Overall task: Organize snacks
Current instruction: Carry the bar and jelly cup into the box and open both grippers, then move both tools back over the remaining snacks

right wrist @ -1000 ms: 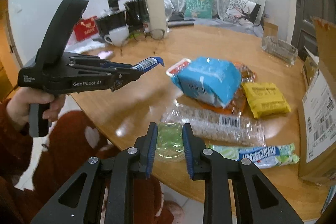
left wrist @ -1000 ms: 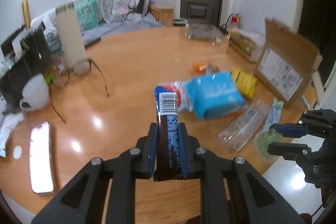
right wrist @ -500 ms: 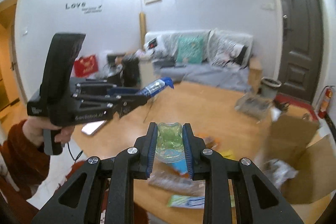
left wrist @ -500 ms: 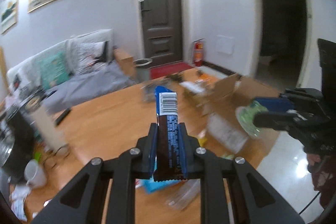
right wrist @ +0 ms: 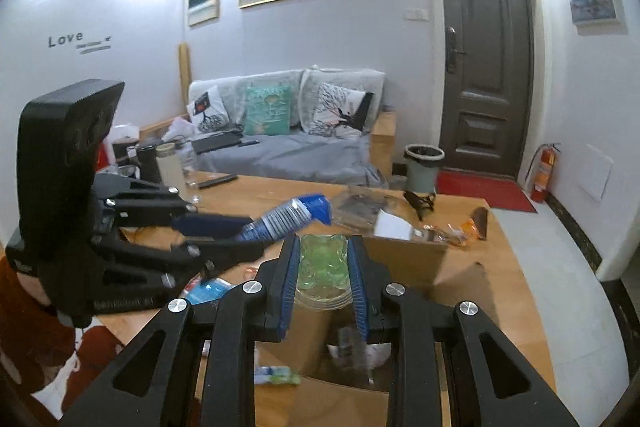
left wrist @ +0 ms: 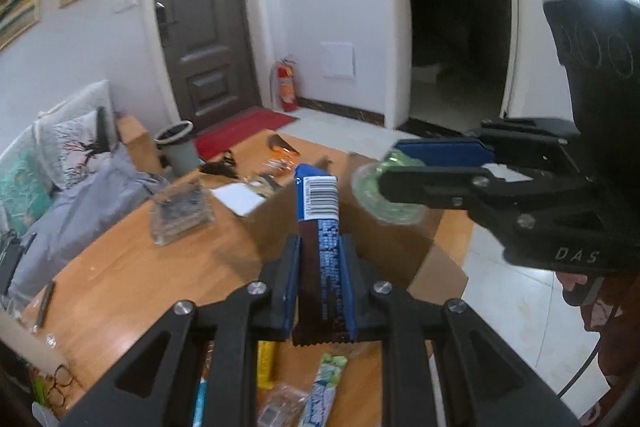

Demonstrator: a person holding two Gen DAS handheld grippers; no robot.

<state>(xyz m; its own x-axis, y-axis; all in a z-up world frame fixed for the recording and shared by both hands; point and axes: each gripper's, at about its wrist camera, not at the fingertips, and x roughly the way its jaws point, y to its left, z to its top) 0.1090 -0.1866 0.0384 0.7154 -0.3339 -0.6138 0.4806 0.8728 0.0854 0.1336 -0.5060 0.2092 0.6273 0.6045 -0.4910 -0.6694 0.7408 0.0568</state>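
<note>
My left gripper (left wrist: pixel 319 247) is shut on a blue and brown snack bar (left wrist: pixel 320 211) with a barcode, held upright above the open cardboard box (left wrist: pixel 400 251). My right gripper (right wrist: pixel 323 259) is shut on a clear green jelly cup (right wrist: pixel 323 267) and hangs over the same box (right wrist: pixel 404 259). Each gripper shows in the other's view: the right one (left wrist: pixel 400 179) at the right with the jelly cup (left wrist: pixel 384 195), the left one (right wrist: pixel 256 231) at the left with the bar (right wrist: pixel 292 217).
The wooden table (left wrist: pixel 132 267) holds a clear tray (left wrist: pixel 180 215), white paper (left wrist: pixel 238 197), a green and white packet (left wrist: pixel 324 387) and a yellow packet (left wrist: pixel 266 363) near me. A sofa (right wrist: pixel 280 131), a bin (right wrist: pixel 424 163) and a door (right wrist: pixel 484 67) stand behind.
Both grippers have lifted from the snack pile and swung to the right, over the cardboard box, each still holding its snack. The box now lies right below them.
</note>
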